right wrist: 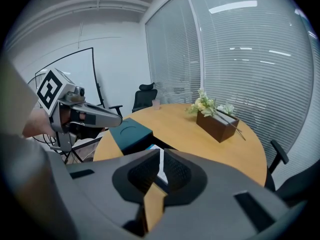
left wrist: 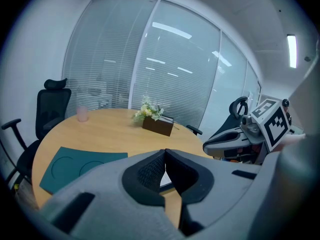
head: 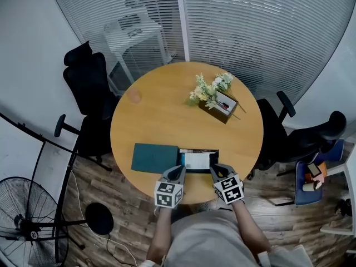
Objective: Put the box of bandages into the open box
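Note:
The open dark box (head: 198, 151) stands near the front edge of the round table (head: 167, 115), and the white box of bandages (head: 197, 161) lies inside it. Its teal lid (head: 154, 157) lies flat just to its left. My left gripper (head: 177, 173) hovers at the box's near left corner with its tips (left wrist: 165, 152) touching and nothing between them. My right gripper (head: 217, 172) hangs over the near right corner. Its jaws (right wrist: 161, 154) stand almost together, with only a thin slit showing the white box beyond. I see nothing gripped.
A brown planter with white flowers (head: 218, 100) sits at the table's far right, and a pink cup (head: 134, 95) at the far left. Black office chairs (head: 89, 82) ring the table. A floor fan (head: 22, 216) stands at the lower left.

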Motion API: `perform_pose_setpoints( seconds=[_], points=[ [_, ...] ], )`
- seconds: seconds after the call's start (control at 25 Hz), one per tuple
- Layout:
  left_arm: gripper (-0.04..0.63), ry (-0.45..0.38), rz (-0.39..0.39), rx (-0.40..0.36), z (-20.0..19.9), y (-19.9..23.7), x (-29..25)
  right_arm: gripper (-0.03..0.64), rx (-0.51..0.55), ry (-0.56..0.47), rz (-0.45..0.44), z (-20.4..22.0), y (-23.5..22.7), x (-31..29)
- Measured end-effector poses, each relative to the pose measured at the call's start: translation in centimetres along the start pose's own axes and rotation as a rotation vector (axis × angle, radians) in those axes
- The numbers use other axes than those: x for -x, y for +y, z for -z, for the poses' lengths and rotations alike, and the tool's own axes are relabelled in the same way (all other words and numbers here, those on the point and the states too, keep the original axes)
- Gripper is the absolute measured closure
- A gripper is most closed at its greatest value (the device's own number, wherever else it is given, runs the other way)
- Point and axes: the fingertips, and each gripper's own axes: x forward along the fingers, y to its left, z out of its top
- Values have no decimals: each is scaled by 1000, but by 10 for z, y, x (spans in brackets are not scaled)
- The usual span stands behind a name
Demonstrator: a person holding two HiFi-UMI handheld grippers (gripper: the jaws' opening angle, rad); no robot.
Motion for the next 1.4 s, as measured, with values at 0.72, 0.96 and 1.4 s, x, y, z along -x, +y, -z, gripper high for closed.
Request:
perform_pose_setpoints(
  seconds=[0.72, 0.96, 1.4],
  points=[
    [584, -2, 7, -1, 1, 1, 2, 618, -25, 3, -12, 1, 4, -4],
    [584, -1, 9, 1, 2, 1, 2, 618, -26, 2, -14, 1, 5, -4],
    [585, 5, 8, 8, 6, 2, 6, 618, -46, 27, -21, 14, 7, -10]
  ],
)
